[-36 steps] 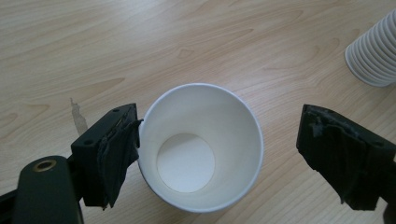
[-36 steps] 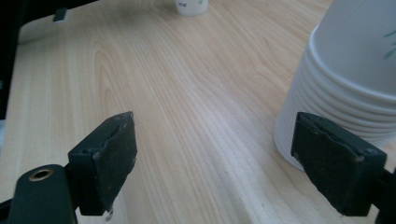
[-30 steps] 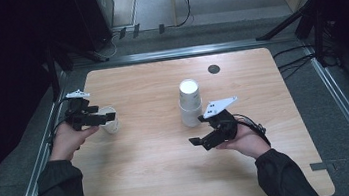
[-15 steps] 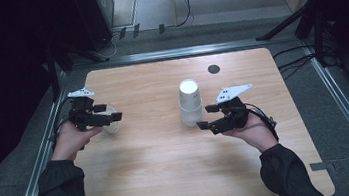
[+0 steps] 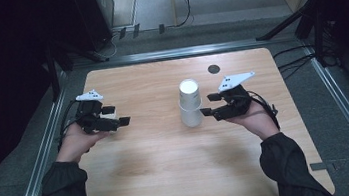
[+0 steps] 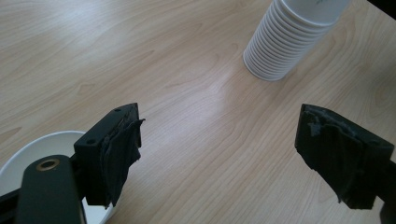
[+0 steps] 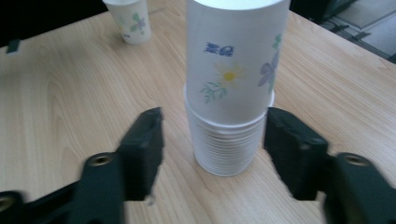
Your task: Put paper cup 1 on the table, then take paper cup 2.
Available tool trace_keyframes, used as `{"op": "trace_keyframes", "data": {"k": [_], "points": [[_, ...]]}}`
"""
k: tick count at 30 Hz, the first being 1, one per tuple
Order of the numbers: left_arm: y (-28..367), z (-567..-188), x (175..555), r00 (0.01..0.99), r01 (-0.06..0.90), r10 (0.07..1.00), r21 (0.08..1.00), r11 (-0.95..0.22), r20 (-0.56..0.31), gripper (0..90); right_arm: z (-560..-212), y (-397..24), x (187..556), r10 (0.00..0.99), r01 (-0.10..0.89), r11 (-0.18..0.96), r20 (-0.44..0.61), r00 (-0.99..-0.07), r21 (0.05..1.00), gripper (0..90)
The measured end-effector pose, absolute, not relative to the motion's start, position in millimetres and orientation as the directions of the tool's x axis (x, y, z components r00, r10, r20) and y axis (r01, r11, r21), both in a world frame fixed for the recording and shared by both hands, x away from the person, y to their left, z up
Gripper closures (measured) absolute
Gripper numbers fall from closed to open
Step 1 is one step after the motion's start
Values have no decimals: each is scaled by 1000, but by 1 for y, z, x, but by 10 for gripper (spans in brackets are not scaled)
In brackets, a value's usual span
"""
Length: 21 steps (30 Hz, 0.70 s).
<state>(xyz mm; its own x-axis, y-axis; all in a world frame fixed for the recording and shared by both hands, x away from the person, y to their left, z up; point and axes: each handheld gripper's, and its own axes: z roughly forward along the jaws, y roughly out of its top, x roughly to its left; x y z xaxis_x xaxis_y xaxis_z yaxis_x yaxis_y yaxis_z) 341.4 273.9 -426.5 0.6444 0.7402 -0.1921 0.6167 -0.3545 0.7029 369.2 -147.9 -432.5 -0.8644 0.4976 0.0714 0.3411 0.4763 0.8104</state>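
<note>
High view is showing a wooden table (image 5: 172,179) with a small dark round disc (image 5: 214,69) set into its far edge, well apart from the work. A metal rail (image 5: 44,159) is running along the left side, and cables (image 5: 304,59) are lying on the floor to the right. Nothing is standing between the two grippers and the cups.

A stack of paper cups (image 5: 190,103) is standing upside down near the table's middle. The cups are white, with a printed flower pattern of yellow, blue and green; the nested rims are forming a ribbed band at the base.

The right gripper (image 5: 209,113) is sitting just right of the stack, pointing left at it. Its jaws have just been closing; in the right gripper view they are flanking the stack's lower part (image 7: 229,140), and whether the pads are touching it cannot be told.

The left gripper (image 5: 121,120) is hovering at the left side, jaws wide apart and holding nothing. A single paper cup (image 5: 109,126) is standing upright beneath it, its rim (image 6: 28,154) showing beside one jaw.
</note>
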Motion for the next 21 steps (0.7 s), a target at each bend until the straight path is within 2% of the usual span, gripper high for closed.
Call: {"op": "trace_keyframes", "data": {"k": [13,21], "points": [[253,-434,323,688,600,697,699,-389,-203,153,-429,-136,397,467,354,484,105,-878,801,250],[240,-440,309,719,578,667,700,-418,-195,153,-417,-119,408,441,343,536,91,-893,772,230]]}}
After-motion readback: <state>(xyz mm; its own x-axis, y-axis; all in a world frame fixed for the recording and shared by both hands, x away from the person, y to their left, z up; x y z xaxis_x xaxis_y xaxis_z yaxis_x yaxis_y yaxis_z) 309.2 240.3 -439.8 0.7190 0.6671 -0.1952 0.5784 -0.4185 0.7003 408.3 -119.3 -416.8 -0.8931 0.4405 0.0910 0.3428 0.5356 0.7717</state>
